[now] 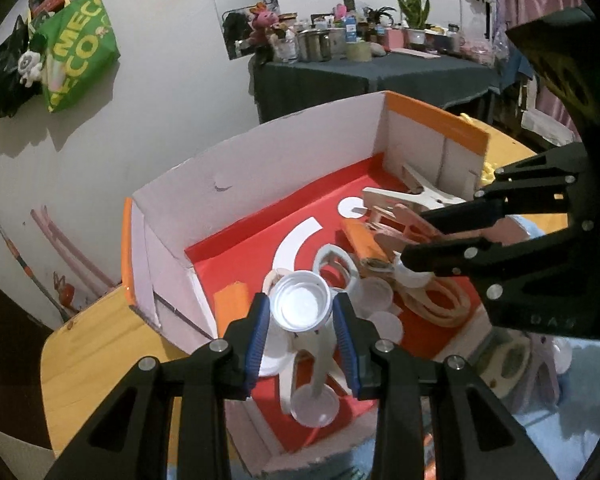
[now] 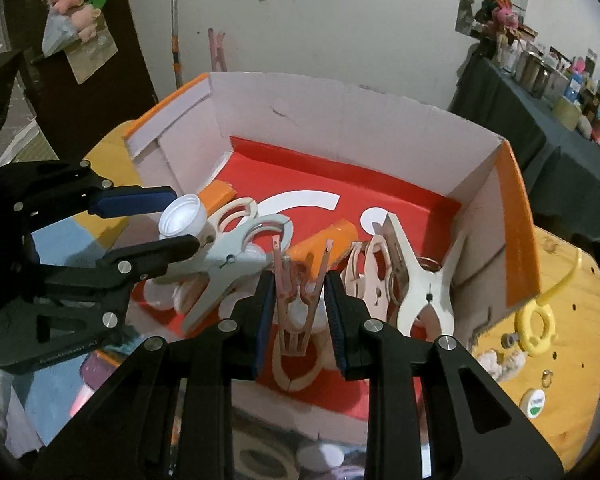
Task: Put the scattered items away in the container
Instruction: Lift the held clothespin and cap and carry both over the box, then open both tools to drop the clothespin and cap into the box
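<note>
Two handheld grippers over an open cardboard box with white walls, orange edges and a red floor, set on a wooden table.

Left gripper above the near end of the box, blue-padded jaws narrowed around a white bottle cap, open side facing the camera; pads touching or nearly touching its sides. Seen also from the right wrist view, entering from the left with the cap pinched between the two fingers, above the box floor.

Right gripper over the middle of the box, jaws closed partway on a pink clothespin, held upright with its two prongs pointing up. Same peg seen in the left view, clamped between the right gripper's black fingers.

Already in the box: large cream clamps, a pale grey clamp, an orange tube, several white caps.

Outside the box, on the table to the right: a yellow plastic ring tool and a small green-and-white lid.

In the background, a green bag on the wall and a cluttered dark-clothed side table.
</note>
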Motion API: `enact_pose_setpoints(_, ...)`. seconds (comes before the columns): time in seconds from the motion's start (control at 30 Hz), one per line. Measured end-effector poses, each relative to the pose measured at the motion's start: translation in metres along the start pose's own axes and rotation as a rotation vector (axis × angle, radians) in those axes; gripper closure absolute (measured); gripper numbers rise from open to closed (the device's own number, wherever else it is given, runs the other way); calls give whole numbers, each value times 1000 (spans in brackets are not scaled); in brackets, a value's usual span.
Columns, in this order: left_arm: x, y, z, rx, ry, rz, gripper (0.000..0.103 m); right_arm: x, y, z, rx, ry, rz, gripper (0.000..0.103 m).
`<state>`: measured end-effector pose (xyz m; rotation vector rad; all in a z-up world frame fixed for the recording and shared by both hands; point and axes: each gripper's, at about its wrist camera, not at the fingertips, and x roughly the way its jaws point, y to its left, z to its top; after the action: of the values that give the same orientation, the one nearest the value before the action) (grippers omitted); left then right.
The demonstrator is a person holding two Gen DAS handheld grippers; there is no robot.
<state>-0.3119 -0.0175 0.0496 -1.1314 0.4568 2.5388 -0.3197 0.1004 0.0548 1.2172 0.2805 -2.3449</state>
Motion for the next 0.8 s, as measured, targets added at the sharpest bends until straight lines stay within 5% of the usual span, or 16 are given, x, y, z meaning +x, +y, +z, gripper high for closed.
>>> enact_pose_setpoints(0.8, 26, 7, -3, -69, 66, -5, 67, 28, -9, 0, 31, 70, -52, 79)
